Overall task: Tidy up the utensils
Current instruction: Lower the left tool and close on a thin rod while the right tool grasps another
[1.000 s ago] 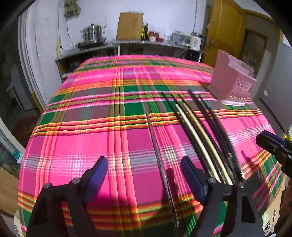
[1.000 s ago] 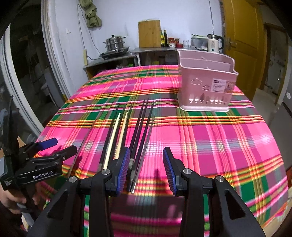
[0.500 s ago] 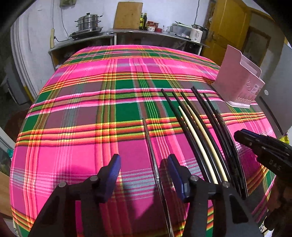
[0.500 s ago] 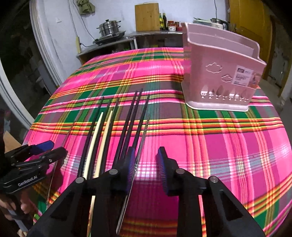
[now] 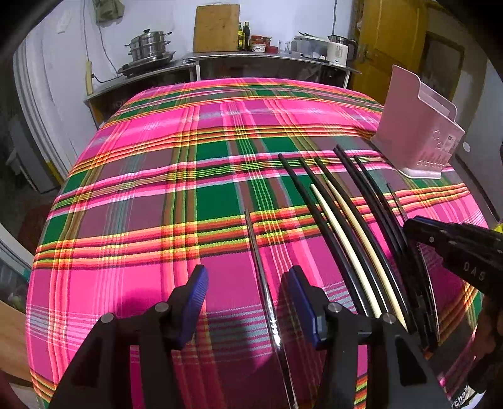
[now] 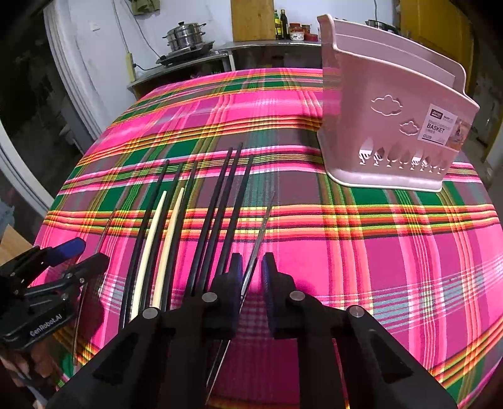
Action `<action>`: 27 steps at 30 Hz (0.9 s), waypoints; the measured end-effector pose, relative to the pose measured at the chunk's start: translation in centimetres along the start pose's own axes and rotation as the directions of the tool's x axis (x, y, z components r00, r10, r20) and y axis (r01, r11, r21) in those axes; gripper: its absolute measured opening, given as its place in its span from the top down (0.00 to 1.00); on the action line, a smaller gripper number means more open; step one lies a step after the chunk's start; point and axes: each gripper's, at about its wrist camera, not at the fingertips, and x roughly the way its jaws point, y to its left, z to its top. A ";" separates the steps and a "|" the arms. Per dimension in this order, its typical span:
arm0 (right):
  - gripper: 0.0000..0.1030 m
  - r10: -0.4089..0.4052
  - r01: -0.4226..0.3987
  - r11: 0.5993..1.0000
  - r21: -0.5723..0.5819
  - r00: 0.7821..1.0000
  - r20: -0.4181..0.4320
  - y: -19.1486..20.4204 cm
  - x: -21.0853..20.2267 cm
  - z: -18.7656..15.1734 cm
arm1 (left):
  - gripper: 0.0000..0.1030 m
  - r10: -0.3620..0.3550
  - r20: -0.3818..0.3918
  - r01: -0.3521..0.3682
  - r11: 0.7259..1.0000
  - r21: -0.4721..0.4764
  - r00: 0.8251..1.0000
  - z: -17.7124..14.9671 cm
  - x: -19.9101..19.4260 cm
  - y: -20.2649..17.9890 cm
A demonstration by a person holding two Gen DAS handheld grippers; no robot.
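Observation:
On the pink plaid tablecloth lie several black chopsticks, two cream ones and thin metal ones. My left gripper is low over the cloth, half open. One metal chopstick runs between its blue pads with a gap on each side. My right gripper straddles another metal chopstick just right of the black ones. Its jaws are closing, and a narrow gap still shows beside the chopstick. The pink utensil basket stands upright at the far right.
Across the room, a counter holds a steel steamer pot, a wooden board, bottles and a kettle. A yellow door is at the right. The table's near edge lies just under both grippers, with a hand at the left.
Both grippers came forward and lower over the chopsticks. The left jaws narrowed around its metal chopstick. The right jaws narrowed a lot and now straddle the metal chopstick beside the black ones.

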 end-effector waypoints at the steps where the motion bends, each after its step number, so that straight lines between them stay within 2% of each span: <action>1: 0.87 -0.004 0.004 1.000 -0.004 1.000 -0.008 0.0 0.1 0.2 | 0.49 0.001 -0.002 -0.001 1.000 0.003 1.000 0.1 0.1 0.0; 5: 0.87 -0.014 0.013 1.000 -0.016 0.999 -0.034 0.2 0.6 0.9 | 0.57 0.002 -0.011 -0.002 1.000 0.012 1.000 0.5 0.3 -0.1; 7: 0.87 -0.016 0.015 1.000 -0.021 0.999 -0.040 0.3 0.8 1.3 | 0.71 0.003 -0.014 -0.003 1.000 0.013 1.000 0.6 0.3 0.1; 11: 0.90 -0.024 0.023 0.999 -0.031 0.999 -0.048 0.4 1.0 1.7 | 0.85 -0.001 -0.024 0.001 1.000 0.009 1.000 1.1 0.4 0.4; 12: 0.91 -0.025 0.024 0.999 -0.030 0.998 -0.049 0.4 1.0 1.7 | 0.91 -0.004 -0.026 0.004 1.000 0.004 1.000 1.2 0.4 0.6; 15: 0.93 -0.009 0.009 1.000 -0.015 0.999 -0.053 0.0 0.8 1.8 | 0.95 -0.036 -0.034 0.035 0.999 -0.024 0.999 1.3 0.4 1.2; 19: 0.93 0.013 -0.013 1.000 0.002 0.999 -0.039 -0.6 0.0 1.7 | 0.95 -0.080 -0.036 0.078 0.995 -0.062 0.996 1.3 0.0 2.0; 27: 0.94 0.047 -0.048 0.999 0.022 0.999 0.021 -1.1 -2.8 1.9 | 0.95 -0.136 0.023 0.138 0.988 -0.073 0.990 1.9 -3.1 2.2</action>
